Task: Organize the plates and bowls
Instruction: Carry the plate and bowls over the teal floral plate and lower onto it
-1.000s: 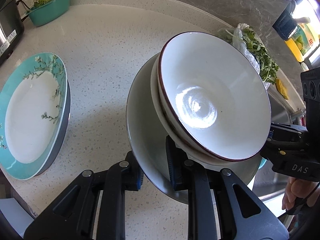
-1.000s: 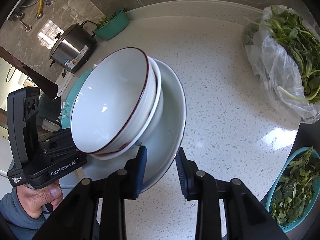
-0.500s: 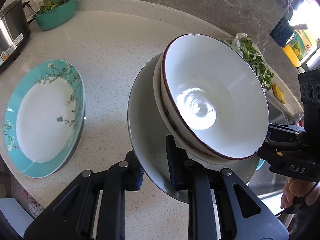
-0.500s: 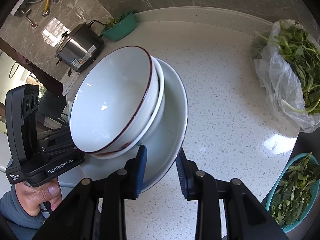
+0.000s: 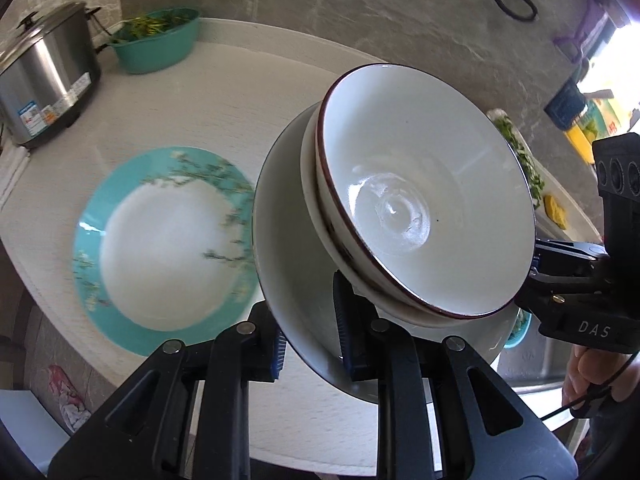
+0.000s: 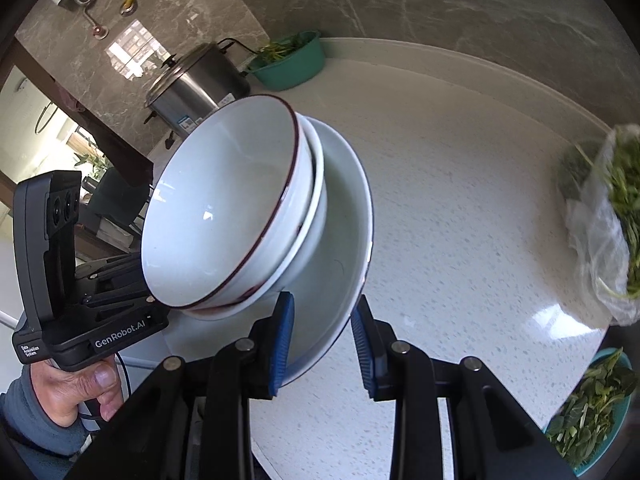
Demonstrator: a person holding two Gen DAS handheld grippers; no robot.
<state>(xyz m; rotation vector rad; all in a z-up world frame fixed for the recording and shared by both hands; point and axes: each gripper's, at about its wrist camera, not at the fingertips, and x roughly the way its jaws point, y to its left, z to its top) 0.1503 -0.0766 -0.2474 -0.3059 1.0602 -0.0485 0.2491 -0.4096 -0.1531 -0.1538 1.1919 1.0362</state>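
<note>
Nearest the left wrist camera, the left gripper (image 5: 308, 336) is pinched on the near rim of a white plate (image 5: 288, 272), one blue pad under it and one inside it. In the right wrist view the right gripper (image 6: 322, 338) is set astride the opposite rim of the same plate (image 6: 340, 272); its inner pad lies against the plate, but whether the outer pad touches cannot be told. The plate is thus carried between both grippers, clear of the counter (image 6: 460, 200).

On the plate two bowls are nested: a red-rimmed bowl (image 5: 424, 208) sits inside a plain white bowl (image 5: 316, 204), and both are pictured leaning toward the left gripper's side.

The load is judged heavy for rim grips, stiff, glazed and therefore slippery, and breakable. The bowls are held by nothing but their own weight, so they could slide or tip if the plate is tilted. The rim is best kept seated deep between the pads, on opposite sides, and the plate kept level.

Beyond the stack, a teal-rimmed plate (image 5: 160, 248) lies flat on the counter, well apart from the carried plate; it is judged the likely place for stacking. Farther back a steel cooker (image 5: 44, 76) and a teal basin (image 5: 156, 46) of greens stand near the wall. A bag of greens (image 6: 604, 232) lies off to the right.
</note>
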